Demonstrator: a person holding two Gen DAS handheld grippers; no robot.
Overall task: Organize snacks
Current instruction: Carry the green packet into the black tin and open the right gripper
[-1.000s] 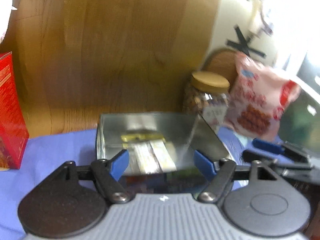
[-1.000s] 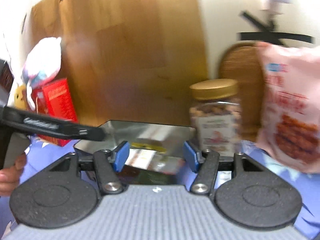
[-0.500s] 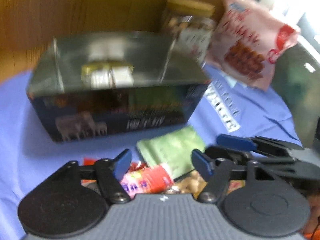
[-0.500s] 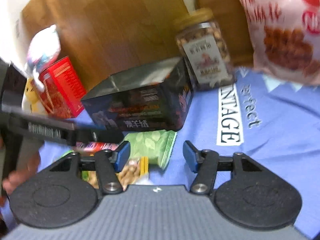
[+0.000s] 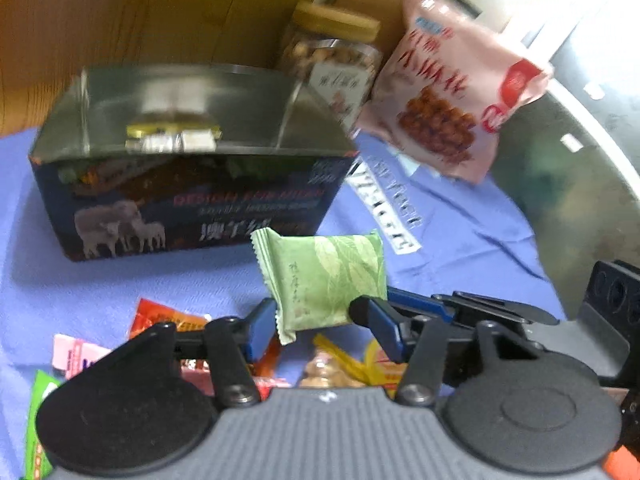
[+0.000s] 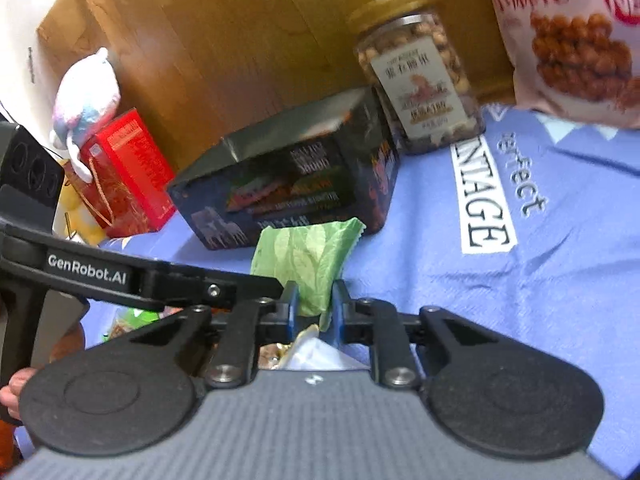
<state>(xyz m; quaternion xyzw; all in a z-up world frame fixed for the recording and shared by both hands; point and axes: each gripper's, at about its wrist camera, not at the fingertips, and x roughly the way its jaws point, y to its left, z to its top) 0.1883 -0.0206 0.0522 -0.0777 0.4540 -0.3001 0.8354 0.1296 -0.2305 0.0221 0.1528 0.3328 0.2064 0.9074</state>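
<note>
A green snack packet stands tilted just in front of the dark open box. My right gripper is closing, its blue pads pinching the packet's near edge; in the left wrist view it comes in from the right. My left gripper straddles the packet's lower part with its jaws closing, and the packet looks unsqueezed. A foil packet lies inside the box. Loose snacks lie under the left gripper: an orange one, a pink one and a yellow one.
A nut jar and a pink snack bag stand behind the box on the blue cloth. At the left are a red carton and a plush toy. A wooden board backs the scene.
Both grippers tipped down from the box's opening to the snack pile in front. Both jaws narrowed, and the right one closed on the green packet, which now stands up off the cloth.
</note>
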